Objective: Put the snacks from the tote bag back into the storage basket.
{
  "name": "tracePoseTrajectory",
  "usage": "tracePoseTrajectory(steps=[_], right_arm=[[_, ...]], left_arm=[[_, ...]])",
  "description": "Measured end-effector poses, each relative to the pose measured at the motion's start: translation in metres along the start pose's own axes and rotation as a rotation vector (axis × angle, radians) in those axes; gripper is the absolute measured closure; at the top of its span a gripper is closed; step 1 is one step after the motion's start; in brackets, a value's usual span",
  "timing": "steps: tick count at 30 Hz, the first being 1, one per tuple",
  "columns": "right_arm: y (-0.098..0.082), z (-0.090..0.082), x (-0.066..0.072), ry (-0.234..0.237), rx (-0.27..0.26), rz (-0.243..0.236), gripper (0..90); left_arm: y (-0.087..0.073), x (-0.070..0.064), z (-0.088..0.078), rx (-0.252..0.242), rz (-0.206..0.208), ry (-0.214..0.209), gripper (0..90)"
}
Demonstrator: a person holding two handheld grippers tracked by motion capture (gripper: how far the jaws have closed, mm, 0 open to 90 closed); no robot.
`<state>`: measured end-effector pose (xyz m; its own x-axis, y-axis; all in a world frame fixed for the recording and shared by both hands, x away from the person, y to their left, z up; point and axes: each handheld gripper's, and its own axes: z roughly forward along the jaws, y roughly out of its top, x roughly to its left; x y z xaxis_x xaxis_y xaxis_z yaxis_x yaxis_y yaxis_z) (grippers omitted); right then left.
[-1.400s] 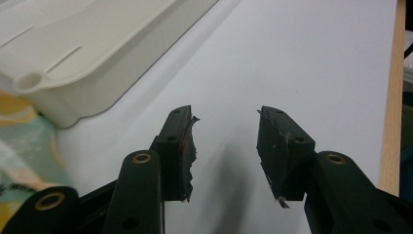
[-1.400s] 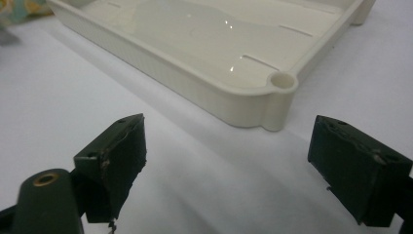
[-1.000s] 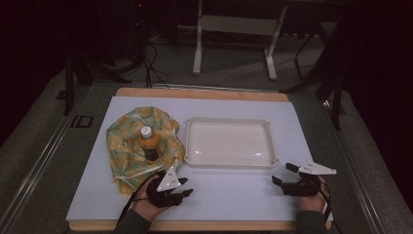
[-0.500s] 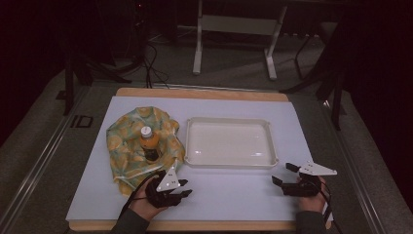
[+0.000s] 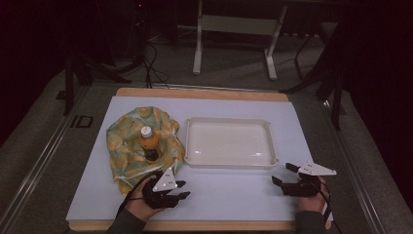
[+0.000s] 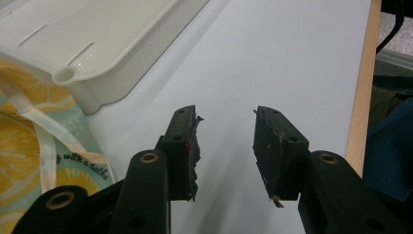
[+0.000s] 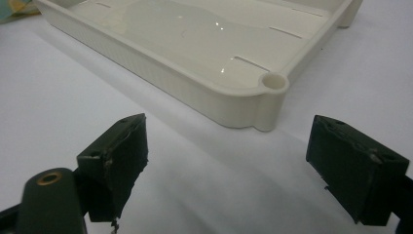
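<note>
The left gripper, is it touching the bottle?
Apart. In the high view the left gripper sits nearer the table's front edge than the bottle, with patterned cloth between them; the left gripper view shows nothing between its jaws.

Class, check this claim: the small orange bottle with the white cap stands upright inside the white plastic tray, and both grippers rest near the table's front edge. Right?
Not quite. The orange bottle stands on the yellow lemon-print cloth, left of the white plastic tray, as the high view shows. Both grippers do rest near the front edge.
</note>
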<state>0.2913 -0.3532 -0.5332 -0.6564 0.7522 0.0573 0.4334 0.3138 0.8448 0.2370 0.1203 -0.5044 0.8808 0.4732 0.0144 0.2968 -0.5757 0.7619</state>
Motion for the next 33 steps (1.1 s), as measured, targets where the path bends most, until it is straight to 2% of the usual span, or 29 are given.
tracePoseTrajectory(steps=[6, 7, 10, 21, 33], right_arm=[[0.0, -0.001, 0.0, -0.004, -0.006, -0.001, 15.0], [0.0, -0.001, 0.0, -0.008, -0.007, -0.003, 15.0], [0.0, -0.001, 0.0, -0.011, -0.01, -0.002, 14.9], [0.0, -0.001, 0.0, -0.018, -0.009, 0.003, 14.9], [-0.001, -0.001, 0.0, -0.014, -0.011, 0.005, 14.9]], left_arm=[[0.0, 0.003, -0.006, 0.006, -0.002, 0.006, 59.9], [0.0, 0.002, -0.008, 0.009, 0.014, 0.016, 59.7], [-0.001, 0.002, -0.011, 0.016, 0.014, 0.011, 60.4], [-0.005, 0.011, -0.024, 0.019, -0.017, 0.022, 60.9], [-0.003, 0.019, -0.039, 0.057, 0.023, 0.013, 61.1]])
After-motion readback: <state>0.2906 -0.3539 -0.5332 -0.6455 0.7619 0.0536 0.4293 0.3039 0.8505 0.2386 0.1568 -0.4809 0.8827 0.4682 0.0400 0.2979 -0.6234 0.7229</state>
